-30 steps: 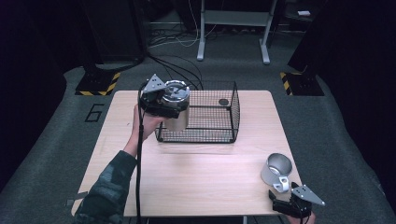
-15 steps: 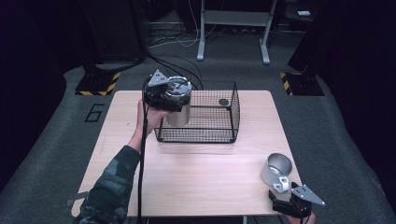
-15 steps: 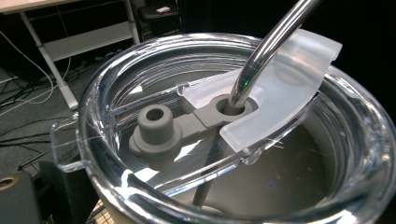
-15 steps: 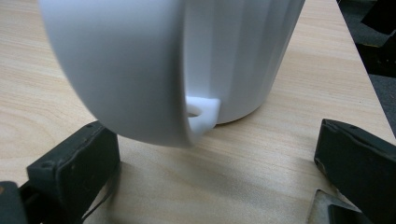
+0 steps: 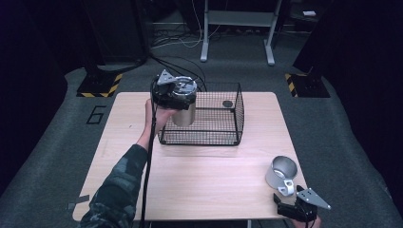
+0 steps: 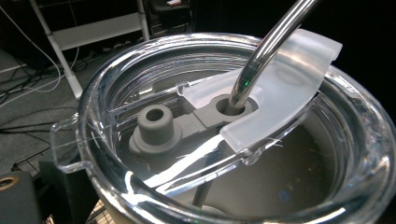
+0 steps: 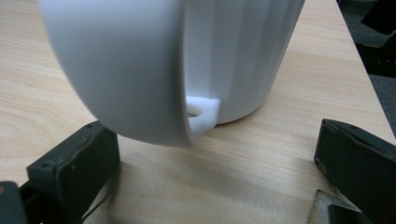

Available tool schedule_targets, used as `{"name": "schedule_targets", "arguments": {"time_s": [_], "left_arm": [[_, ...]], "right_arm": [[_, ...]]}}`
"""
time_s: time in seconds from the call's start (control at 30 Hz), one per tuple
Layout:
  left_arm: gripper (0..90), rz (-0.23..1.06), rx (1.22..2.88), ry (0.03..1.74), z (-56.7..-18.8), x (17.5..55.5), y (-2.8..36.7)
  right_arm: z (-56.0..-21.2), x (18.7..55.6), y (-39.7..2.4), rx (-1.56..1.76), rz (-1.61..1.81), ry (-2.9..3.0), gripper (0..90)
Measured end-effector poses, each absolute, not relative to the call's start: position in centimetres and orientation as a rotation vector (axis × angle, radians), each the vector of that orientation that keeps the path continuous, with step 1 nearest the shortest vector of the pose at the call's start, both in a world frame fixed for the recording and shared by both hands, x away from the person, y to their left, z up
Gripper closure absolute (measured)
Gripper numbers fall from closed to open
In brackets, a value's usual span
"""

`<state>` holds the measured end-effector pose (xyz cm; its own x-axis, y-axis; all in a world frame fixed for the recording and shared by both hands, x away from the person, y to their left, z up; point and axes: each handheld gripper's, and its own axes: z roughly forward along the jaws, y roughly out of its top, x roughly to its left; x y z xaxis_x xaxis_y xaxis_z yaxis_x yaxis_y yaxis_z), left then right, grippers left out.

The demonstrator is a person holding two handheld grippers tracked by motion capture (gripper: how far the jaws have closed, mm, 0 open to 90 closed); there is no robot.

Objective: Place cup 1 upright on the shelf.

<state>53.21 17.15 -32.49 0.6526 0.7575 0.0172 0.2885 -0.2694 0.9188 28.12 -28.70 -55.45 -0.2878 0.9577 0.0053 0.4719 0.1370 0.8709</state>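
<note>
A pale wooden counter [image 5: 199, 180] is seen from above in a dark room. At the counter's 11 o'clock, a person's left hand [image 5: 159, 116] holds the left gripper [image 5: 172, 92], which carries a steel tumbler [image 5: 183, 111] upright above the left wall of a black wire basket [image 5: 214, 135]. The basket sits at the counter's 12 o'clock, and a small dark disc [image 5: 227, 103] lies in its far right corner. The left gripper view looks closely down on the tumbler's clear plastic lid [image 6: 116, 154], where a metal straw [image 6: 266, 46] passes through a grey grommet under a frosted flap; the gripper appears clamped on the tumbler, though its jaws are hidden. At the counter's 5 o'clock, a white mug [image 5: 280, 172] stands with its handle [image 5: 286, 188] pointing toward the near edge. The right gripper [image 5: 297, 205] rests just behind that handle, at the counter's edge. In the right gripper view, its black jaws stand wide apart on either side of the handle [image 7: 140, 74], touching nothing.
</note>
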Motion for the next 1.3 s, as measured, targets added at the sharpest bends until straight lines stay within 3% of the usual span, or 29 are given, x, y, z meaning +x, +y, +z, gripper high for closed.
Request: {"name": "schedule_targets", "arguments": {"time_s": [1.3], "left_arm": [[3.8, 0.547, 1.897, 0.970, -37.1, 56.4, 15.6]], "right_arm": [[-55.5, 28.1, -28.7, 1.363, 1.078, 1.843, 0.0]]}}
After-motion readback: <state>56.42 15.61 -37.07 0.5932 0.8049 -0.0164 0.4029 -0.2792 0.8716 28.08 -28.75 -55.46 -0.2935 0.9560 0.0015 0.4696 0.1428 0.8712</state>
